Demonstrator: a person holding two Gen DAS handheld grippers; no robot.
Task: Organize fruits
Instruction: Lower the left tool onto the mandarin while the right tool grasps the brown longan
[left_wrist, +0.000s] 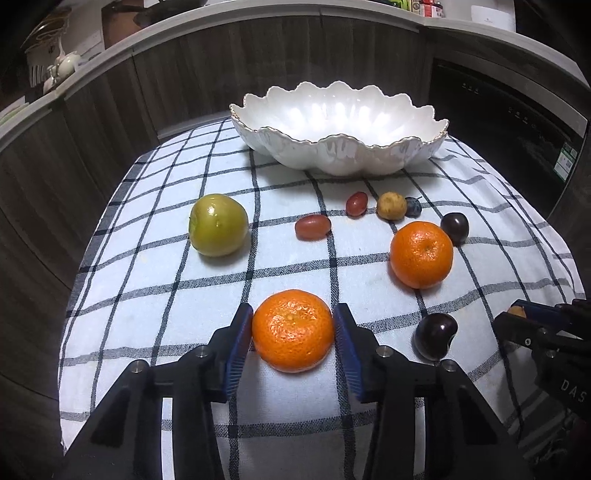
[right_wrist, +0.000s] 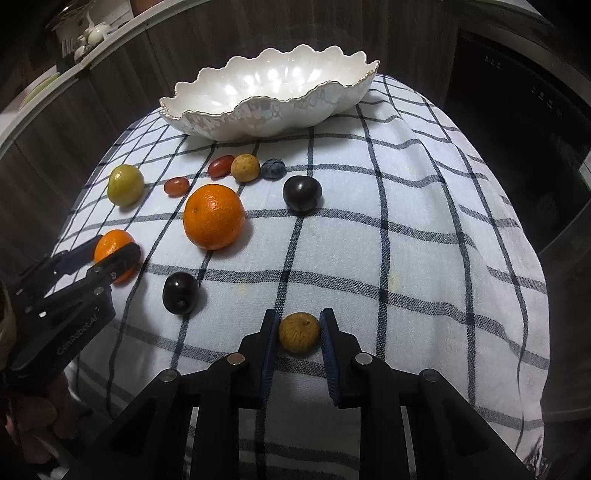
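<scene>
Surface: checked cloth.
12 o'clock: white scalloped bowl.
Centre: small fruits.
9 o'clock: green fruit.

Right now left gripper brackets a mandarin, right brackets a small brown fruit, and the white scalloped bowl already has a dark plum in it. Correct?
Not quite. The white scalloped bowl is empty in both wrist views; both dark plums lie on the checked cloth. The rest holds: the left gripper brackets the orange mandarin, and the right gripper brackets the small brown fruit.
</scene>
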